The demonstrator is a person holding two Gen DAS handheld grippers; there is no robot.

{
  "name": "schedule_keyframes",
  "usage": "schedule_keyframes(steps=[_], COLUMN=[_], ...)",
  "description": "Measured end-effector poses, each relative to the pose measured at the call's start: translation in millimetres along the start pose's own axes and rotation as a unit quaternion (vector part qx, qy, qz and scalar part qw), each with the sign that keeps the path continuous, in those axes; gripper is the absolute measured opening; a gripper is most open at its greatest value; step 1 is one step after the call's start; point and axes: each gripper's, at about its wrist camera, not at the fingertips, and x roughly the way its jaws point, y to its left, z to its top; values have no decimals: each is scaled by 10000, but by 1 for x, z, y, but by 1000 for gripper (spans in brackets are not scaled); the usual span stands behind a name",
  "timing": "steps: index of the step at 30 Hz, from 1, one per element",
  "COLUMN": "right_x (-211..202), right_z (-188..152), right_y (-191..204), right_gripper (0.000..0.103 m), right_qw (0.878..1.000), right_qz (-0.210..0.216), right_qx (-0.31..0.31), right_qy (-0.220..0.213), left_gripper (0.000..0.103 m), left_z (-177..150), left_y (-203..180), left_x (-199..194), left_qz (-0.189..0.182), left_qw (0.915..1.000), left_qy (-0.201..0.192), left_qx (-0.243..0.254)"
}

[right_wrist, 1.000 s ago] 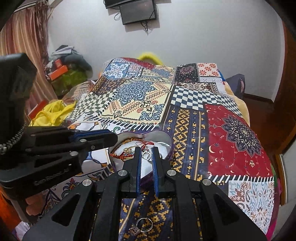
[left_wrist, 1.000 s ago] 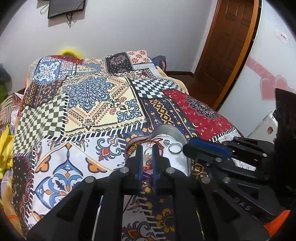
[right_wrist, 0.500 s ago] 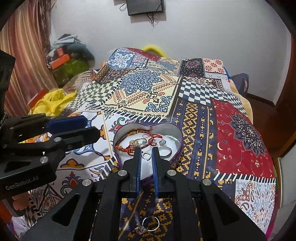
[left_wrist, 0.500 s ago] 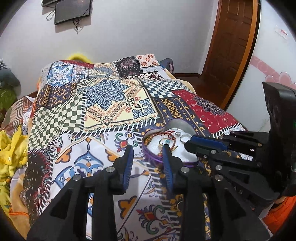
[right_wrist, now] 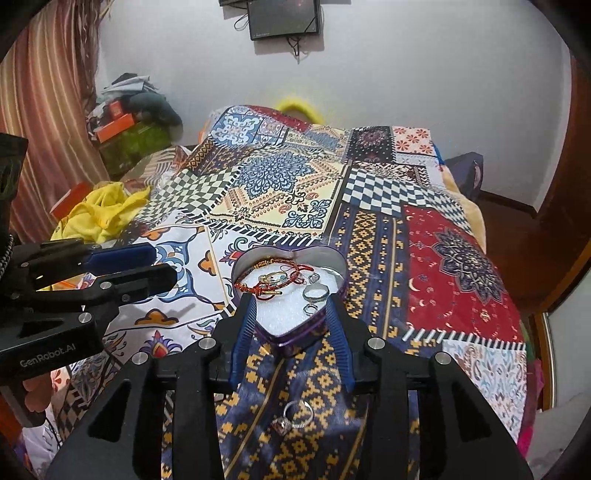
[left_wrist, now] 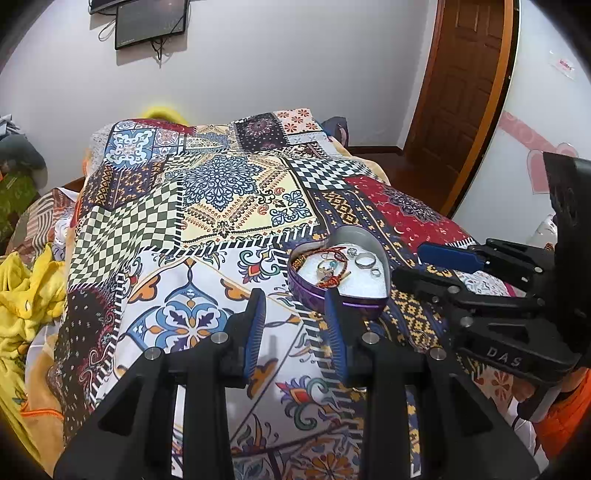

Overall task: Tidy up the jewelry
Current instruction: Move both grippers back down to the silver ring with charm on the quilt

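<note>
Heart-shaped tin (right_wrist: 291, 295), purple wall, white lining, sits open on the patchwork bedspread (right_wrist: 280, 184) near the front edge of the bed. Inside: red thread bracelets (right_wrist: 271, 282) tangled with a gold piece across the left lobe, two silver rings (right_wrist: 315, 294) on the right side, plus a smaller bit I can't identify. No lid in view.

One item left out: a stone-set ring (right_wrist: 293, 415) lies on the navy-and-gold patch just in front of the tin's point, apart from it, directly below the right gripper (right_wrist: 290, 332).

Progress, my read: most pieces are in the tin, this ring looks like the last one. Nothing else loose visible on the fabric, though the busy print could hide small stuff.

Right gripper: jaws spread wide, nothing between them, fingers straddling the tin's near tip in the right wrist view. Left gripper (left_wrist: 295, 325): jaws also spread, empty, hovering over the white floral patch just left of the tin.

Next move probably needs the right gripper to drop onto the ring. It lies flat on soft cloth, so a pinch risks grabbing fabric or pushing the ring in.

Surroundings: yellow cloth (right_wrist: 99, 214) bunched at the bed's left side, striped curtain (right_wrist: 48, 103) and a pile of boxes in the left corner, wall-mounted screen (right_wrist: 284, 18) on the white wall, wooden door (left_wrist: 469, 88) to the right.
</note>
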Motion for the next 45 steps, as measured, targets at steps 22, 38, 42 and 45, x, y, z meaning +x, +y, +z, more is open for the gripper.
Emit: schedule_keyframes(steps=[22, 38, 42, 45], right_x=[-18, 6, 5, 4], right_z=[-59, -68, -70, -71], right_y=[-4, 8, 9, 6], right_gripper=[36, 22, 11, 11], right_qw=[9987, 9986, 9989, 9990], right_qz=[-275, 11, 27, 67], right_qx=[185, -34, -89, -12], right_qy=[387, 519, 456, 447], left_gripper=[32, 32, 32, 32], left_z=[-49, -67, -69, -68], left_y=[-25, -42, -45, -47], left_x=[4, 14, 19, 22], left_qz=[-242, -391, -542, -590], left_qw=[9977, 9949, 9937, 9930], left_qy=[622, 861, 928, 963], left_qx=[121, 343, 328, 332])
